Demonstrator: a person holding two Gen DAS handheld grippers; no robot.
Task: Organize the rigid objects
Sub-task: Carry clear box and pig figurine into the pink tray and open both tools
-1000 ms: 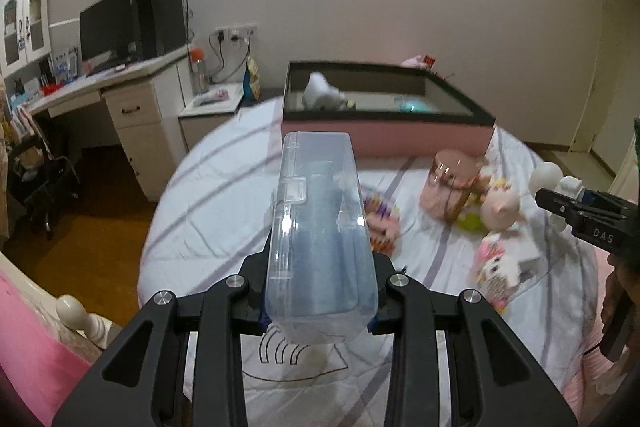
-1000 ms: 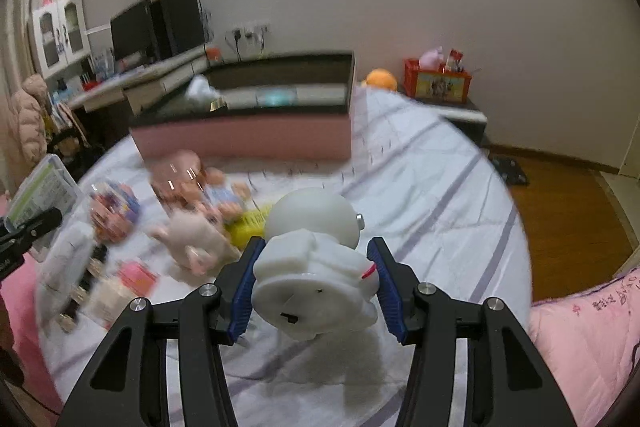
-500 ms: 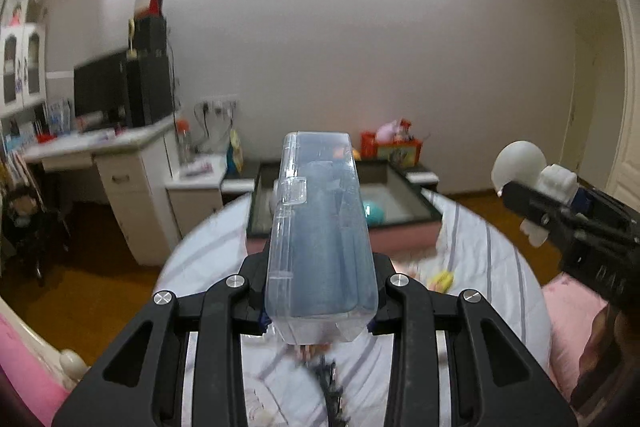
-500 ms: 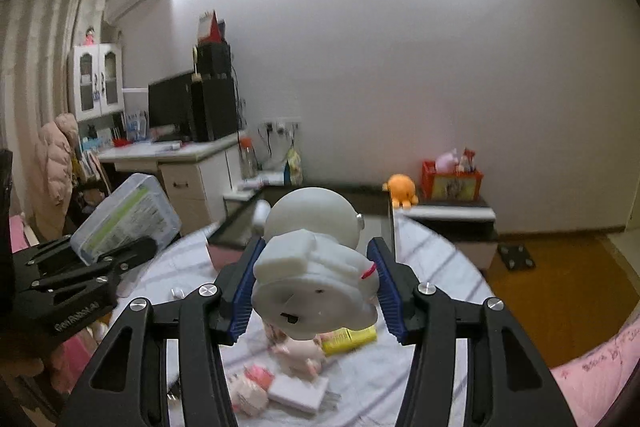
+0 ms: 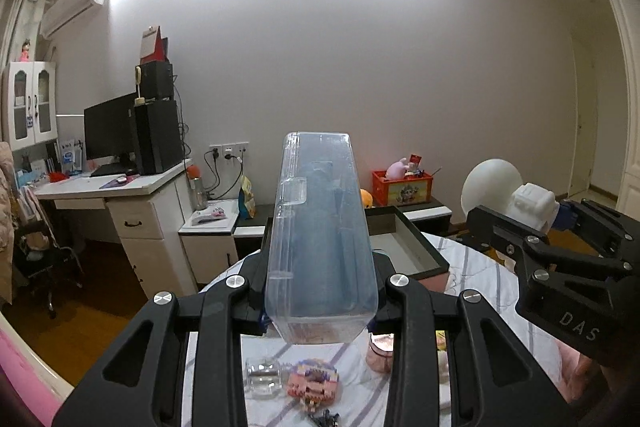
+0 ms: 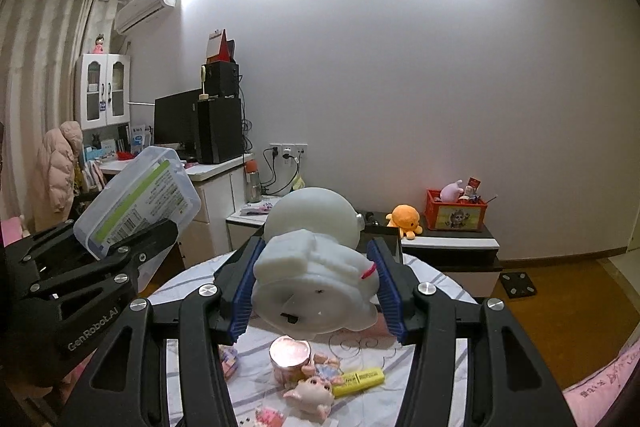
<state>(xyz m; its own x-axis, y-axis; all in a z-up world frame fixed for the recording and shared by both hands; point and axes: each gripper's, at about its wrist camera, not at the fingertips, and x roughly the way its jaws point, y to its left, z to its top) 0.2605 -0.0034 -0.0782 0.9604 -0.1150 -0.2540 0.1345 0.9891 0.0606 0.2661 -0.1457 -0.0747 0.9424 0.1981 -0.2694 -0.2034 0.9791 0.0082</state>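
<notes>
1. The left gripper (image 5: 320, 311) was clamped on a clear plastic box (image 5: 320, 247), its jaws pressing both long sides. The box pointed away from the camera, its latch tab on the upper face.
2. In the right wrist view the same box (image 6: 140, 203) sat at 9 o'clock, tilted, showing a green-and-white printed label, held in the left gripper (image 6: 132, 247).
3. The right gripper (image 6: 316, 287) was clenched on a white astronaut figure (image 6: 316, 267); the blue ribbed pads (image 6: 242, 297) pressed its body from both sides, and the round helmet pointed away from the camera.
4. From the left wrist, the figure (image 5: 504, 195) and the right gripper (image 5: 536, 227) appeared at 3 o'clock.
5. Both held things were lifted clear of the striped bedspread (image 6: 436, 291).
6. On the bedspread below the right gripper, toward 6 o'clock, lay a pink metallic tin (image 6: 290, 357), a pink pig toy (image 6: 310, 397) and a yellow highlighter (image 6: 360, 381), close together.
7. Under the left gripper lay a small building-block model (image 5: 314, 385) beside a clear small container (image 5: 262, 381).
8. A dark-rimmed storage box (image 5: 404, 247) stood on the bedspread beyond the clear plastic box, toward 1 o'clock.
</notes>
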